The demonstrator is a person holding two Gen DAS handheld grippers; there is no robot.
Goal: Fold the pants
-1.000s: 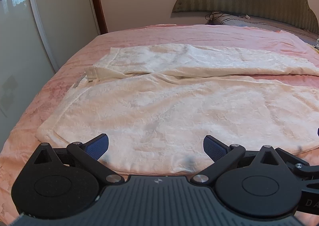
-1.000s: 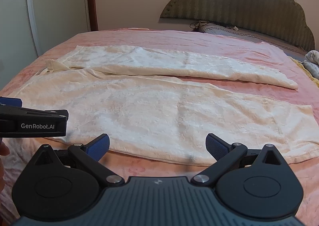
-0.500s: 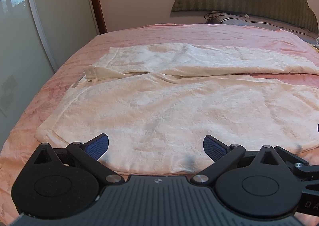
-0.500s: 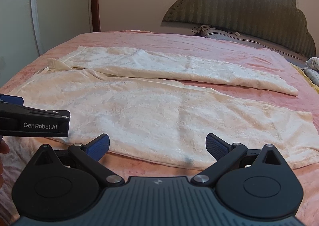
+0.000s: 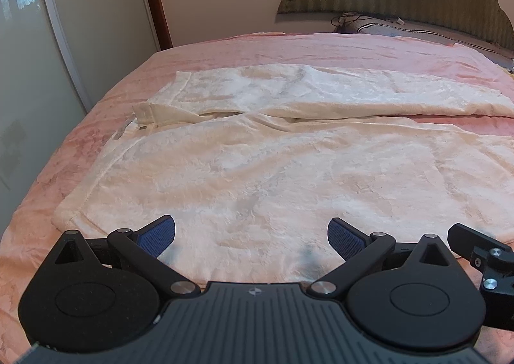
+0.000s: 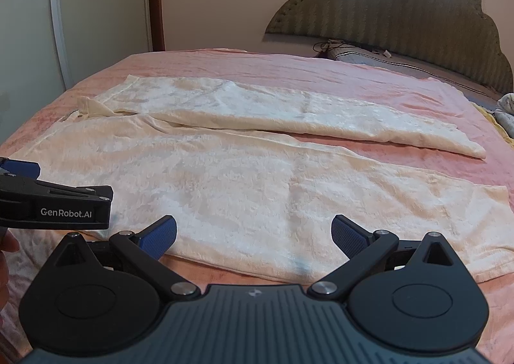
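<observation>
Right wrist view: left tool (image 6: 19,168) reads "GenRobot.AI" above pants (image 6: 257,190).

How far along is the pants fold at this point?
Done: the cream plush pants lie spread flat on the pink bedspread, legs apart. In hand: nothing; the left gripper and right gripper hover open at the near edge. Left: every fold.
</observation>
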